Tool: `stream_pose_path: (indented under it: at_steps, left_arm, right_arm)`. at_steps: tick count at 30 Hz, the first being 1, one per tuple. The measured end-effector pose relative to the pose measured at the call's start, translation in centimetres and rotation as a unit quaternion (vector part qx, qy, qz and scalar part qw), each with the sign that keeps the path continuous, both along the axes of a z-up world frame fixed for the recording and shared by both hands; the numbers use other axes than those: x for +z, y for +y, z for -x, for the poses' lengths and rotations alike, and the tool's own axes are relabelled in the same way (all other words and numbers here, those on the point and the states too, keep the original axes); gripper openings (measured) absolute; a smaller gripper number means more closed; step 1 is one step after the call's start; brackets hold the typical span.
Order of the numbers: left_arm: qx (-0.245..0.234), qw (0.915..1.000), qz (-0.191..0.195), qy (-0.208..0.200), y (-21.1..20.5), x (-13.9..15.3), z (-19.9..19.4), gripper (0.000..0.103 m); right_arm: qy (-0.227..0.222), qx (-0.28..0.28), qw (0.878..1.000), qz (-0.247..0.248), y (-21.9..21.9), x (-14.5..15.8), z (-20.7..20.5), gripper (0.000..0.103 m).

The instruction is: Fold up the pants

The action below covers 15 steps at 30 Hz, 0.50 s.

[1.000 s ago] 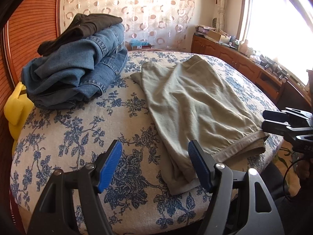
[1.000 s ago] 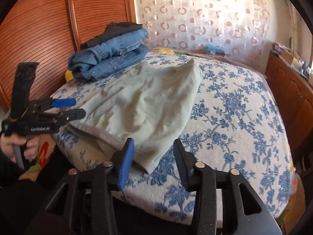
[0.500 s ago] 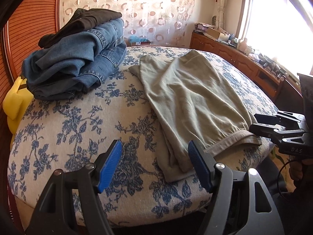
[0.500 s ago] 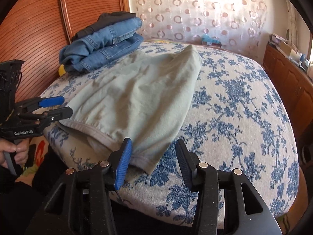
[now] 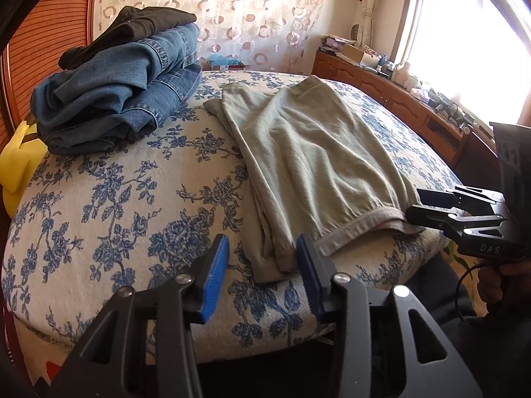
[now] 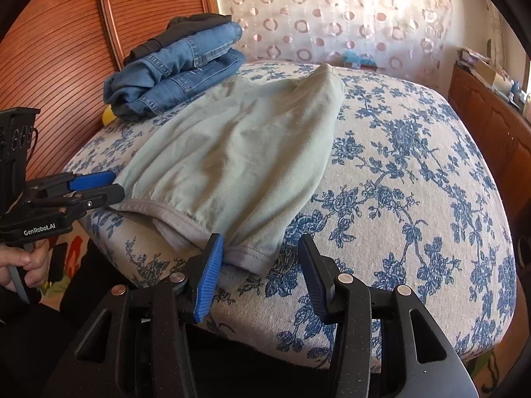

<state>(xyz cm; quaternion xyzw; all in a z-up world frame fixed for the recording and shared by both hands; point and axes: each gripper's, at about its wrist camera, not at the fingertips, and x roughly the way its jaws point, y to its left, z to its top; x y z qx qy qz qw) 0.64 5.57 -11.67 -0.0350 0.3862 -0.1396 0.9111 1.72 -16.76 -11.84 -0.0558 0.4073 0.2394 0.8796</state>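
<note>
I am at the near edge of the bed, lining both tools up on the near end of the pale green pants, which lie folded lengthwise on the flowered cover with their far end toward the curtain. A stack of folded jeans with a dark garment on top sits well apart, by the wooden headboard.

My left gripper stands part open: its jaws have just been closing, and the near left corner of the pants lies between the blue pads, but the pads do not press on it yet, so nothing is held. My right gripper is also part open, with the right corner's hem just inside its left pad and no pinch on it.

To do this step well, I judge that each tool should slide low along the cover so that the lower finger goes under all the layers at its corner, not just the top one. Both pinches should land on the stitched hems, at matching depth, before I lift. Then the end can be carried evenly toward the far end without the layers sliding apart.

Compared with a second ago, the left jaws stand clearly narrower, while the right jaws look much the same. The pants sit a little nearer and larger in both views, and the cloth itself lies as it did.
</note>
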Motion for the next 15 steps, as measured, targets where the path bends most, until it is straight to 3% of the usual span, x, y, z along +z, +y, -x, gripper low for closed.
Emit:
stream_pose_path:
  at_steps: [8, 15]
  left_arm:
    - [-0.01, 0.9999, 0.009, 0.002, -0.17, 0.05, 0.59, 0.026]
    - [-0.015, 0.9995, 0.026, 0.008, 0.17, 0.16, 0.44, 0.02]
  right_arm:
    - [0.0, 0.005, 1.0, -0.003, 0.11, -0.04, 0.53, 0.047]
    - [-0.001, 0.006, 1.0, -0.002, 0.17, -0.13, 0.57, 0.047]
